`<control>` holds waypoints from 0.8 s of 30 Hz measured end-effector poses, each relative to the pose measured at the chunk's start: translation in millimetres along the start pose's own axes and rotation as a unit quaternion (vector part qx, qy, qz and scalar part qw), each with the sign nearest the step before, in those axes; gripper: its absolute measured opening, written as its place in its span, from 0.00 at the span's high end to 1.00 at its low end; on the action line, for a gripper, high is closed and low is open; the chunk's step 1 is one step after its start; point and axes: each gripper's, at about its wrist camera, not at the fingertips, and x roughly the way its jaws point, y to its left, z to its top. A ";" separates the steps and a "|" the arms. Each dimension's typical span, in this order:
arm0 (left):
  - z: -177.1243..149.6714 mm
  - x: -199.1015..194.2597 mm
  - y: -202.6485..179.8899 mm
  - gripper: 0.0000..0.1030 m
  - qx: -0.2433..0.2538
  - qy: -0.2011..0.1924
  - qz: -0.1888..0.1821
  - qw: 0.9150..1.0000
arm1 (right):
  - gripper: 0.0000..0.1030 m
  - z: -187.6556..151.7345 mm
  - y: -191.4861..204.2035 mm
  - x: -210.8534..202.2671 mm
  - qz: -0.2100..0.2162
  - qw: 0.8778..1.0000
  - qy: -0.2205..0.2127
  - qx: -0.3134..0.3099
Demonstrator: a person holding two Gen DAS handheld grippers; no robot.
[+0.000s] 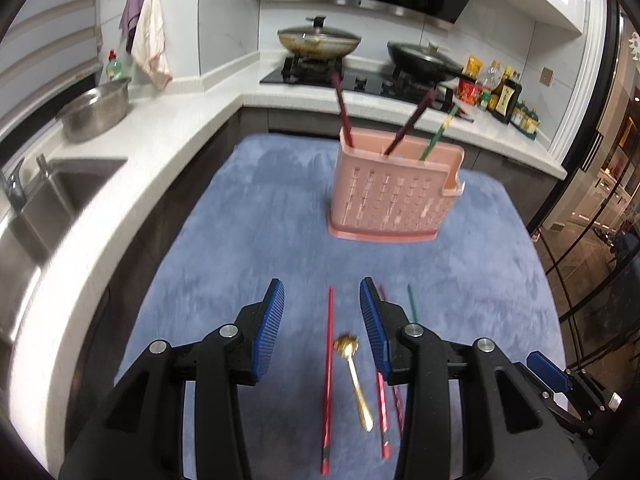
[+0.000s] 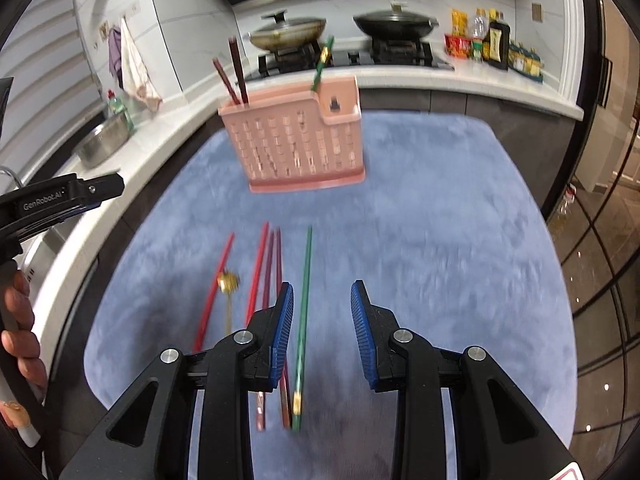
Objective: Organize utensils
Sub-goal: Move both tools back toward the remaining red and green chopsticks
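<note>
Left wrist view: the left gripper (image 1: 322, 300) is seen above a blue cloth (image 1: 248, 216) that covers the work surface, with its blue-padded jaws spread apart and nothing pinched between them. Below the gap, a red chopstick (image 1: 329, 376) and a gold spoon (image 1: 354, 376) are laid on the cloth, the spoon just right of the chopstick, bowl end pointing away from the camera. Further red chopsticks (image 1: 382, 412) are partly hidden behind the right-hand finger, and a green chopstick (image 1: 413, 304) is visible beyond them. A pink perforated utensil holder (image 1: 394, 196) is placed upright farther back on the cloth, well apart from the loose utensils; two dark red chopsticks (image 1: 342, 108) and one green chopstick are held in it, all leaning. In the right wrist view, the right gripper (image 2: 322, 300) is likewise shown with its jaws spread and empty. The green chopstick (image 2: 304, 316) on the cloth is seen through the gap, close to the left-hand finger, with the red chopsticks (image 2: 258, 276) and the spoon (image 2: 228, 284) to its left. The holder (image 2: 298, 148) is seen beyond them. At the left edge, a hand (image 2: 22, 340) is seen gripping the other tool's handle. A stove with two lidded pans (image 2: 394, 24) and a sink (image 1: 44, 204) are located on the surrounding counter.
</note>
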 end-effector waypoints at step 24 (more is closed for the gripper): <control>-121.9 43.9 23.1 0.59 -0.005 0.117 0.001 0.993 | 0.71 -88.0 13.9 43.6 -0.003 0.997 0.080 0.001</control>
